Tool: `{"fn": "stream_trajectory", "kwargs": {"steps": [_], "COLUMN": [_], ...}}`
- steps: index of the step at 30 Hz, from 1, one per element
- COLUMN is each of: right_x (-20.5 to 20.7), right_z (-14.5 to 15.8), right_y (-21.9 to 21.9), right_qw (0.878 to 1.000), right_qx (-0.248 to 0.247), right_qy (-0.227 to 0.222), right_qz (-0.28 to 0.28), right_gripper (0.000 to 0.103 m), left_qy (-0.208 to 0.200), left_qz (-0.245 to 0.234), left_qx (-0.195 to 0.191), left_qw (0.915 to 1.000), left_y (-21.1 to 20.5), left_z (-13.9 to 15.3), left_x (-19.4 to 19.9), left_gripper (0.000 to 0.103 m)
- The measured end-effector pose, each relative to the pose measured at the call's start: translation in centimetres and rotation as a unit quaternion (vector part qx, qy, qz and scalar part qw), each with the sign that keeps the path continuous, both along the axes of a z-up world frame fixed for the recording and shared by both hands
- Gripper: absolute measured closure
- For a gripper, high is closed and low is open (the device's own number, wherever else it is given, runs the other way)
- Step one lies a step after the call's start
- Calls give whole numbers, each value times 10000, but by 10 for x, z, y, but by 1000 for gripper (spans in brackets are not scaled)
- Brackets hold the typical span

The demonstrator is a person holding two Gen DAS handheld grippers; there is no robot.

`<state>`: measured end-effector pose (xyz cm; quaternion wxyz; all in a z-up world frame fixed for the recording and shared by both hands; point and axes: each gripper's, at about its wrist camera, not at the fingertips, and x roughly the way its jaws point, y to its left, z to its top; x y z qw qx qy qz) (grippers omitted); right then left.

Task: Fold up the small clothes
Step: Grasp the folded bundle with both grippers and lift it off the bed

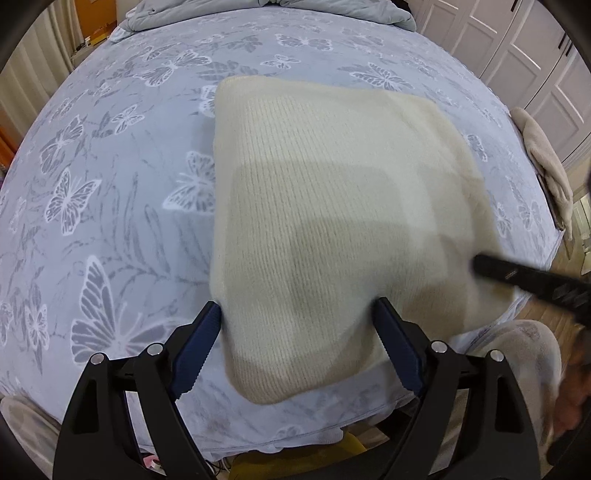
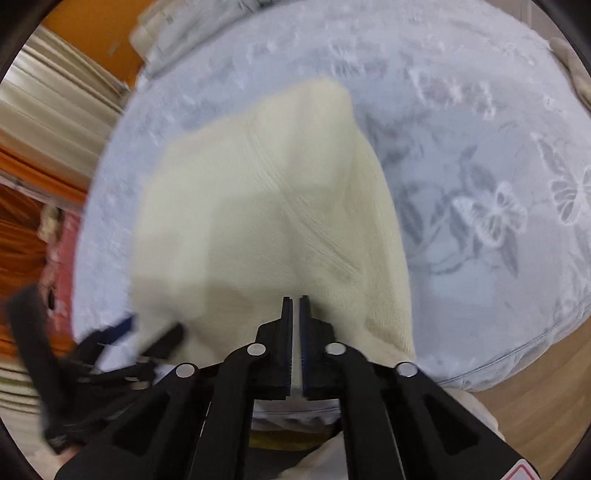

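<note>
Butterfly-print bed (image 1: 110, 221), white wardrobe doors (image 1: 517, 55), wood floor (image 2: 535, 406) — orange wall (image 2: 92, 22)

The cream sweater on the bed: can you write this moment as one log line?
step: folding | cream knit sweater: folded, flat on butterfly bedspread | left gripper: open, near edge | right gripper: shut, over sweater

Both views are evenly lit by soft, diffuse indoor light with no glare. In the left wrist view the bed (image 1: 110, 184) is sharp, while the sweater (image 1: 332, 206) carries a broad soft shadow across its near half and blurs toward its right edge; the right hand-held gripper (image 1: 480, 264) is a dark smear there. The right wrist view is motion-blurred nearly throughout, and the left hand-held gripper (image 2: 147, 332) streaks at lower left. Fisheye distortion bulges the bed, and black vignetting rims the corners.
</note>
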<state>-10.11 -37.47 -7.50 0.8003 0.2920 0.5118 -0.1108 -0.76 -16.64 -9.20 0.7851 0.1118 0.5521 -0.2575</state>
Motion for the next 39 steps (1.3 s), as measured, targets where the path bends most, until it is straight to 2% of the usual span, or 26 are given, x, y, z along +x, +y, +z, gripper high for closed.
{"fn": "stream_trajectory", "kwargs": {"steps": [1,3,4,5,7,8,9,10,11,12,13,15,17,19,21,22,25,28,31,33,35,37,39], "right_x": [-2,-3,1,2,-4,-10,-19,-27,-34,-40,-43,-38,-25,-1,11,19,39,48,50,49,48,44,33], "right_z": [1,-16,-35,-41,-27,-15,-3,4,10,13,10,-6,-37,-67,-82,-84,-94,-104,-105,-100,-86,-69,-53], "right_y": [-1,-4,-3,-5,-11,-17,-27,-34,-44,-52,-63,-77,-94,-82,-80,-79,-65,-66,-69,-67,-56,-46,-30], "right_qw": [9999,9982,9965,9964,9980,9991,9990,9981,9967,9947,9928,9911,9812,9696,9616,9603,9589,9517,9457,9489,9605,9639,9658], "right_qx": [-73,-180,-50,-6,137,246,319,338,309,247,265,675,1575,2154,2513,2610,2745,2959,3093,2977,2589,2411,2300], "right_qy": [133,567,831,840,618,322,-24,-255,-423,-586,-681,-484,-341,-44,17,-45,-148,-320,-512,-647,-708,-867,-966], "right_qz": [-18,-19,90,71,-43,-157,-315,-456,-617,-802,-951,-1037,-1066,-1162,-1105,-982,-699,-760,-861,-826,-741,-718,-707], "right_gripper": [100,102,103,103,100,95,89,59,21,14,14,14,15,14,12,5,5,5,5,29,49,52,53], "left_qy": [23,84,119,153,359,432,536,630,698,701,686,862,1305,1974,2368,2495,2755,2767,2806,2781,2610,2402,2345], "left_qz": [9,41,51,58,88,127,198,269,385,609,840,1130,1402,1681,1786,1798,1825,1799,1720,1685,1607,1421,1351], "left_qx": [-12,-22,-35,-40,-96,-191,-452,-742,-1059,-1404,-1668,-1912,-1970,-2072,-2213,-2314,-2401,-2374,-2201,-2116,-1992,-1922,-1948], "left_qw": [10000,10000,9999,9999,9993,9988,9973,9949,9912,9857,9800,9712,9615,9433,9290,9230,9128,9136,9183,9217,9308,9408,9428], "left_y": [2,4,4,5,7,10,18,26,35,47,57,65,64,60,55,53,40,29,20,15,15,17,24], "left_z": [0,-3,-4,-6,-9,-7,0,6,13,22,28,25,8,-23,-43,-50,-66,-72,-69,-63,-52,-36,-20], "left_x": [0,0,-1,0,-1,-1,1,3,7,13,22,42,61,80,90,92,94,98,102,101,97,91,86], "left_gripper": [21,21,21,21,21,21,20,13,10,5,5,5,5,5,5,5,5,5,5,6,16,27,29]}}
